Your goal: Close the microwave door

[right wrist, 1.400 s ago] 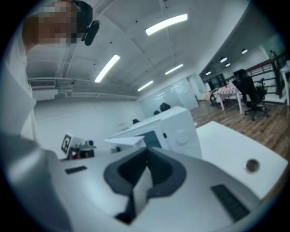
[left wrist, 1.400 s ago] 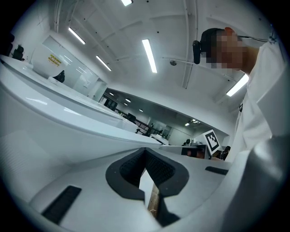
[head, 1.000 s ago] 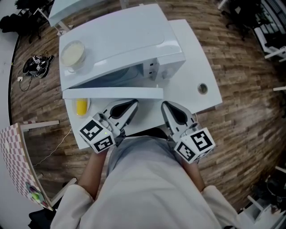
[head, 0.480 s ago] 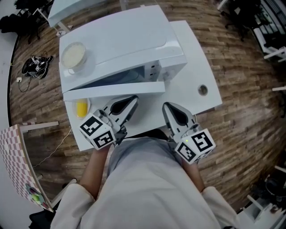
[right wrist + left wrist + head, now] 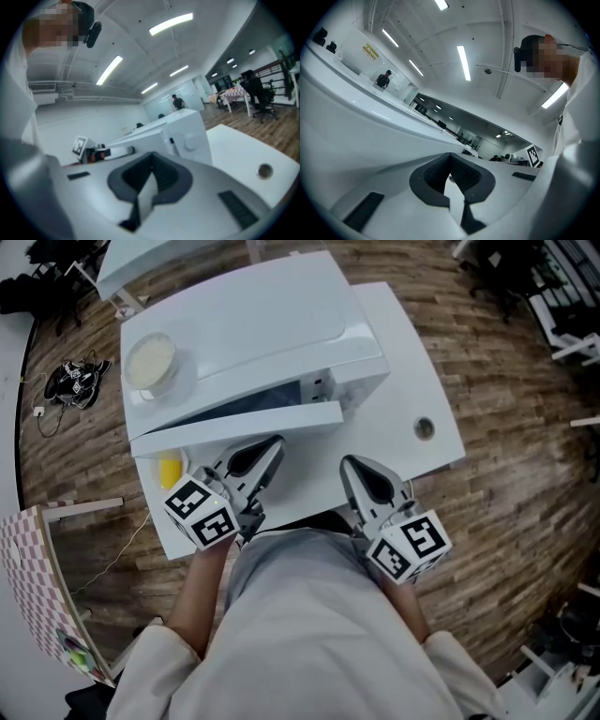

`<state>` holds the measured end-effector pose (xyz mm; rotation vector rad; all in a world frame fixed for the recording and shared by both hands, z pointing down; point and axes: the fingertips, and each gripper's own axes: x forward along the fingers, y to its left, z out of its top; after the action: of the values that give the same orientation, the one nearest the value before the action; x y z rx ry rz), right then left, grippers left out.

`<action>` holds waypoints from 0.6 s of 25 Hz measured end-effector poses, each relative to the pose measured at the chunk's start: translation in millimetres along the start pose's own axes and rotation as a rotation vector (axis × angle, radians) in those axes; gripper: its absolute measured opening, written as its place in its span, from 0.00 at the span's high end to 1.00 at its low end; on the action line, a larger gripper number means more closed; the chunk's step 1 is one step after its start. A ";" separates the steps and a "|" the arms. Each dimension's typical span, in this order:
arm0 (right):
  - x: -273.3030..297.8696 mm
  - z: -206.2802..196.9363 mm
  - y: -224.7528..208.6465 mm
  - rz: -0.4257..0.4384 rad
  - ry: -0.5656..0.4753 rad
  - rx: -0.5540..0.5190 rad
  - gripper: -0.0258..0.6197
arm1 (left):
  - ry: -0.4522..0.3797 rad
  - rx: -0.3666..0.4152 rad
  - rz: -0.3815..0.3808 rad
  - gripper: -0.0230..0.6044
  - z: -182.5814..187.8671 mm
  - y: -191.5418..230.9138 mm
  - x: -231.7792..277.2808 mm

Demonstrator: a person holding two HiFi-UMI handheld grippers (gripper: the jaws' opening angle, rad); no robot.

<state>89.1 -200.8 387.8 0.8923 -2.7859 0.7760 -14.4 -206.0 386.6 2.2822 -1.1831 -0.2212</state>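
**Microwave door swings most of the way home**

At the far left, a shallow bowl (image 5: 150,359) sits on top of the white microwave (image 5: 253,324), and a yellow item (image 5: 170,467) rests on the bench (image 5: 412,371) below the door's hinge side. The left tongs (image 5: 270,446), shut with nothing between them, have advanced over the last second and now sit right at the front face of the microwave door (image 5: 239,426); whether they actually touch it cannot be told. The door, which stood wide open a second ago, has swung inward and now stands only partly ajar, a dark wedge of the oven cavity still showing behind it. To the right, the right tongs (image 5: 353,468), also shut and empty, hang over the bench edge well short of the door, much where they were. The job looks most of the way done: a further push from the left should seat the door.
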 end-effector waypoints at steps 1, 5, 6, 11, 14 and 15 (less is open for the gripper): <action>0.3 0.2 -0.3 -0.001 -0.001 0.001 0.93 | -0.002 -0.003 0.002 0.94 0.6 1.2 0.0; 1.3 0.1 -1.4 -0.005 -0.006 0.010 0.93 | -0.012 -0.023 0.011 0.94 4.0 6.4 -2.4; 1.4 -0.3 -1.8 -0.005 -0.005 0.010 0.93 | -0.015 -0.026 0.015 0.94 4.6 7.8 -3.1; 4.9 0.9 -1.5 -0.003 -0.004 0.007 0.93 | -0.027 -0.034 0.029 0.94 8.5 13.3 -5.8; 8.2 2.8 0.3 0.004 -0.005 0.015 0.92 | -0.035 -0.037 0.034 0.94 12.1 15.1 -7.7; 9.9 3.7 1.2 0.009 -0.006 0.020 0.92 | -0.038 -0.038 0.036 0.94 13.2 16.0 -8.4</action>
<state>80.4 -206.9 386.6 0.8874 -2.7946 0.8056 -35.7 -211.8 383.4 2.2307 -1.2274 -0.2720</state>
